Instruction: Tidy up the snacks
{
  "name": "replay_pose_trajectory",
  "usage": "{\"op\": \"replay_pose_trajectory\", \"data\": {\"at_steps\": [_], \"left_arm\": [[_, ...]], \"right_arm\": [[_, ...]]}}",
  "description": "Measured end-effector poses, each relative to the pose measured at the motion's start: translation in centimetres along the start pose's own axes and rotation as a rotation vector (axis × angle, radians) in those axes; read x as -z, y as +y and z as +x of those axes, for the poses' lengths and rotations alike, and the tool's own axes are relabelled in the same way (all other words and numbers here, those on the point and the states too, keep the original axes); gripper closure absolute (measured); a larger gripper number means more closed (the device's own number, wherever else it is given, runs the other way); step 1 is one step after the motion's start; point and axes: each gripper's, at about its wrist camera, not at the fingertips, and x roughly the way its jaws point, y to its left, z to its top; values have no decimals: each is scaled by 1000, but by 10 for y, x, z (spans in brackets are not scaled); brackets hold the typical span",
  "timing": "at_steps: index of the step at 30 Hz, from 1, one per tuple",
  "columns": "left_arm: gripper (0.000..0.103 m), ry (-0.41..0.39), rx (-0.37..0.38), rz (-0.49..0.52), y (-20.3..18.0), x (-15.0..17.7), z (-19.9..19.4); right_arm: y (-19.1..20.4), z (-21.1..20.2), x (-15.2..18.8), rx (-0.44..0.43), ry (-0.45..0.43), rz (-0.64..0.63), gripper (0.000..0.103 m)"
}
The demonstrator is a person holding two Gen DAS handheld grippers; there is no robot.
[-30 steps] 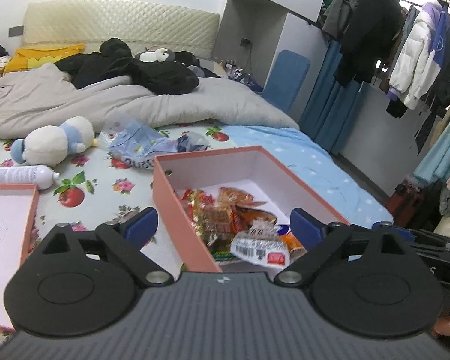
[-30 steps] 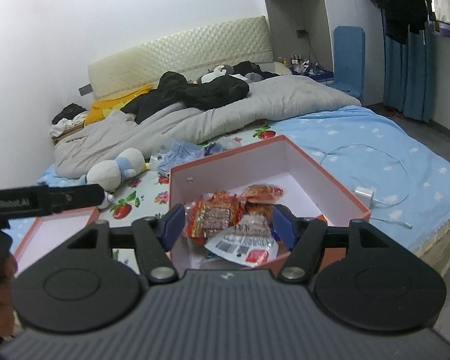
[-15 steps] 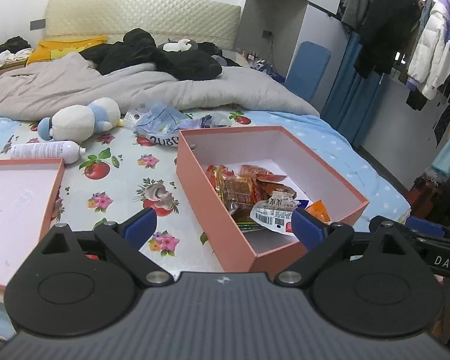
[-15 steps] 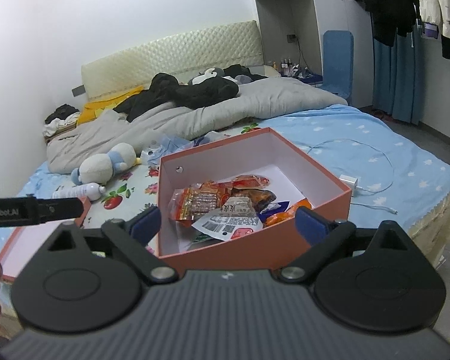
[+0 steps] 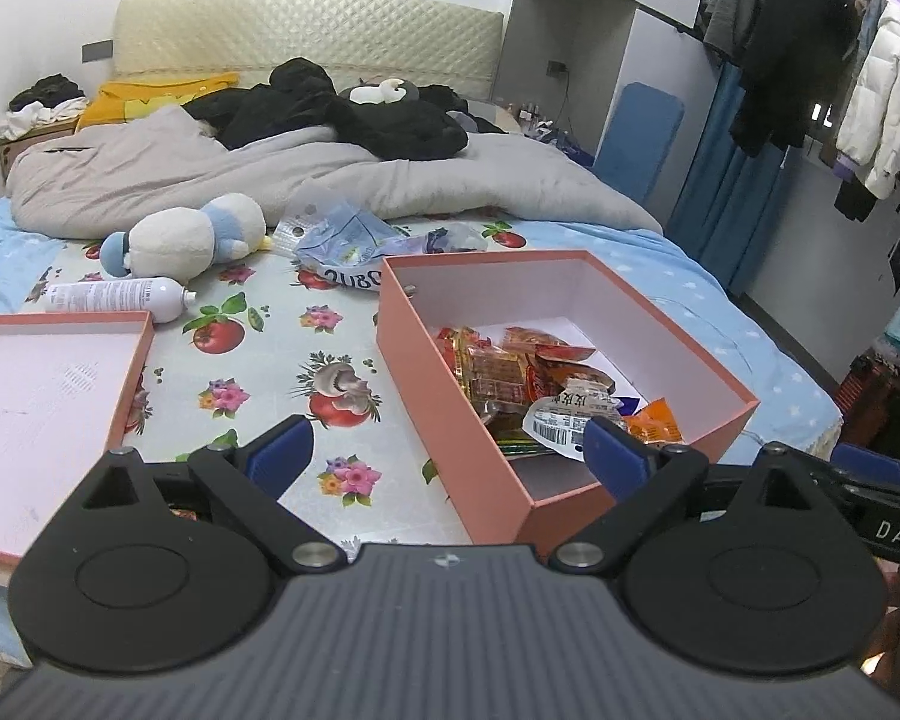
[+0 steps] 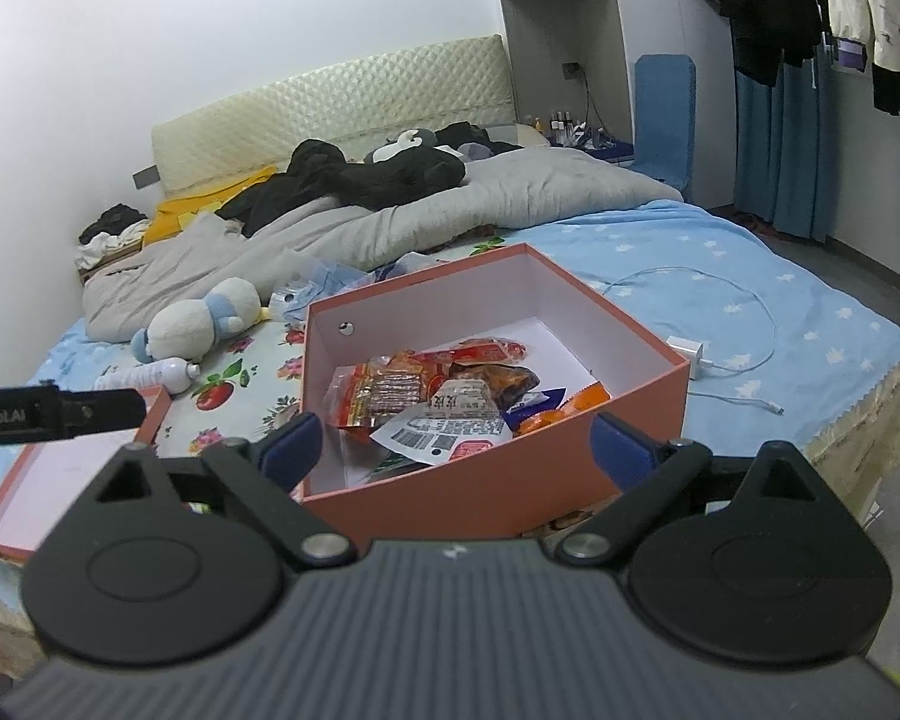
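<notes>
right gripper (image 6: 456, 441): jaws have just been opening, now spread wide; nothing between the pads, no packet held
left gripper (image 5: 447, 453): spread wide, empty
change: a second ago the right jaws stood narrower, close over the packets; now both grippers sit back from the box, with its near wall in front of them
meaning: reads as a packet just let go into the box and the hand backing off; one drop-off looks finished
snacks (image 6: 444, 390): piled in the near-left part of the box, red and orange packets with a white barcode packet (image 5: 561, 420) on top; far half of the box floor bare
box (image 6: 510, 474): salmon, open, on the bed near its foot edge
lid (image 5: 42, 396): lies open side up to the left of the box, well apart from it, empty
view shift: the box shows whole now; earlier only its near end showed between the jaws
loose snacks outside box: none seen on the flowered sheet (image 5: 270, 384)
other stuff: plush toy (image 5: 180, 237), white bottle (image 5: 114, 297), crumpled blue bag (image 5: 342, 240), charger and cable (image 6: 690, 354), all untouched
next (guess): fetch the lid and close the box
</notes>
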Motion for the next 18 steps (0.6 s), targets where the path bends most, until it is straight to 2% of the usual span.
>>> {"op": "replay_pose_trajectory", "data": {"at_steps": [18], "left_arm": [[3,5,-22,7,4,-2,-2]], "right_arm": [[2,-1,0,4,-1,-7,6]]}}
